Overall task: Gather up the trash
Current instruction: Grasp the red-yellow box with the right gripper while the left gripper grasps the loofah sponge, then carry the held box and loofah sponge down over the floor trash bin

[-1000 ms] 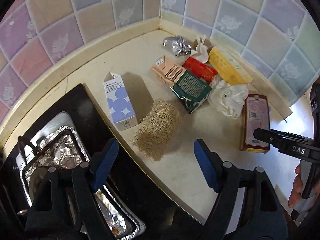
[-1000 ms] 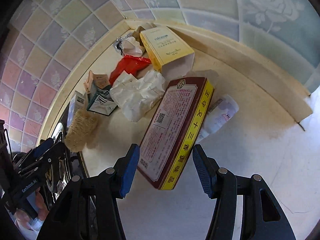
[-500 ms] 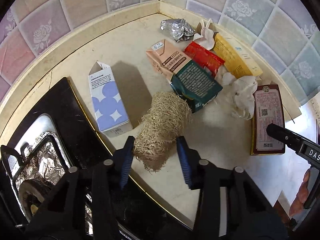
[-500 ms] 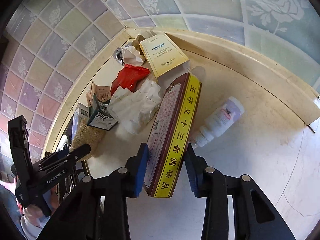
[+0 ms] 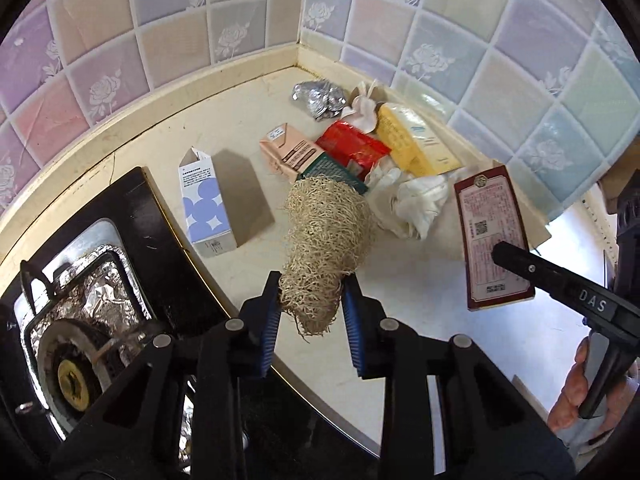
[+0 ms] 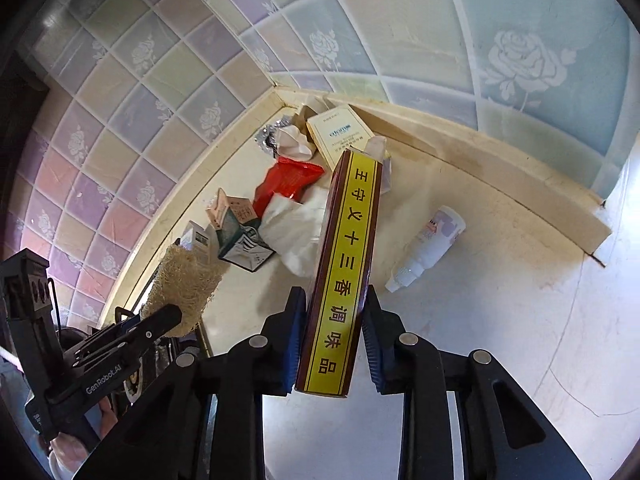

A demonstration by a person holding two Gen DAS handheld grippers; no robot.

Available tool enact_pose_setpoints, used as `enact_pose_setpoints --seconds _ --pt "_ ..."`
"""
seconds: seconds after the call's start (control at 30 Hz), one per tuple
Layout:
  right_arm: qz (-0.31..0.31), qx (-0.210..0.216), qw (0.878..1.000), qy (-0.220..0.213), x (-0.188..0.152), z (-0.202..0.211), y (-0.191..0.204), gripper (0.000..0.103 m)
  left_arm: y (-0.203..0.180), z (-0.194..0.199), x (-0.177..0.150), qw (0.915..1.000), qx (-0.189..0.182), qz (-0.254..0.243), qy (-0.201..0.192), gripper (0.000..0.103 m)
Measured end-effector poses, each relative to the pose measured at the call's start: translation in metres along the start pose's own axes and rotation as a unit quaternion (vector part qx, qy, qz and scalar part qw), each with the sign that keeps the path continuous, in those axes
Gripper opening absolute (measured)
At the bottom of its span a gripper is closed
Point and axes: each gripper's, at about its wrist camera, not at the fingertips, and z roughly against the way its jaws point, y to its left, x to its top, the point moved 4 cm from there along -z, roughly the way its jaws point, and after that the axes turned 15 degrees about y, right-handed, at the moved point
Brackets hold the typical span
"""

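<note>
My left gripper [image 5: 310,312] is shut on a tan fibrous loofah scrubber [image 5: 326,236] and holds it lifted above the counter edge. My right gripper [image 6: 332,332] is shut on a maroon and yellow seasoning box [image 6: 344,272], held on edge above the counter; the box also shows in the left wrist view [image 5: 492,236]. Trash lies in the tiled corner: a blue and white carton [image 5: 206,208], a pink carton [image 5: 288,152], a green box [image 6: 242,242], a red wrapper [image 5: 352,148], a yellow box [image 5: 416,144], crumpled white paper [image 5: 412,204], crumpled foil [image 5: 318,94].
A small white bottle [image 6: 428,248] lies on the counter right of the held box. A black gas stove [image 5: 120,240] with a foil-lined burner [image 5: 80,320] fills the lower left. Tiled walls [image 5: 200,20] close the corner behind the trash.
Both grippers have shut: the left on the loofah, the right on the seasoning box. Both objects are now lifted off the counter, the box turned on edge.
</note>
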Motion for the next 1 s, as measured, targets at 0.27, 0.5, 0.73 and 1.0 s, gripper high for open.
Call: enact_pose_setpoints --seconds 0.27,0.5,0.73,1.0 --pt "0.043 0.014 0.999 -0.03 -0.027 0.06 0.014 0.026 -0.026 0.051 -0.031 0.9993 -0.01 0.006 -0.036 0.025" --pt "0.077 0.034 0.995 -0.055 -0.067 0.122 0.018 0.025 -0.065 0.095 -0.068 0.9977 -0.01 0.008 -0.066 0.025" --pt "0.107 0.05 0.991 -0.062 -0.118 0.176 0.003 0.025 -0.107 0.13 -0.122 0.996 -0.009 0.018 -0.087 0.025" --pt "0.148 0.059 0.985 -0.065 -0.199 0.23 -0.023 0.025 -0.16 0.153 -0.201 0.9941 -0.005 0.033 -0.103 0.025"
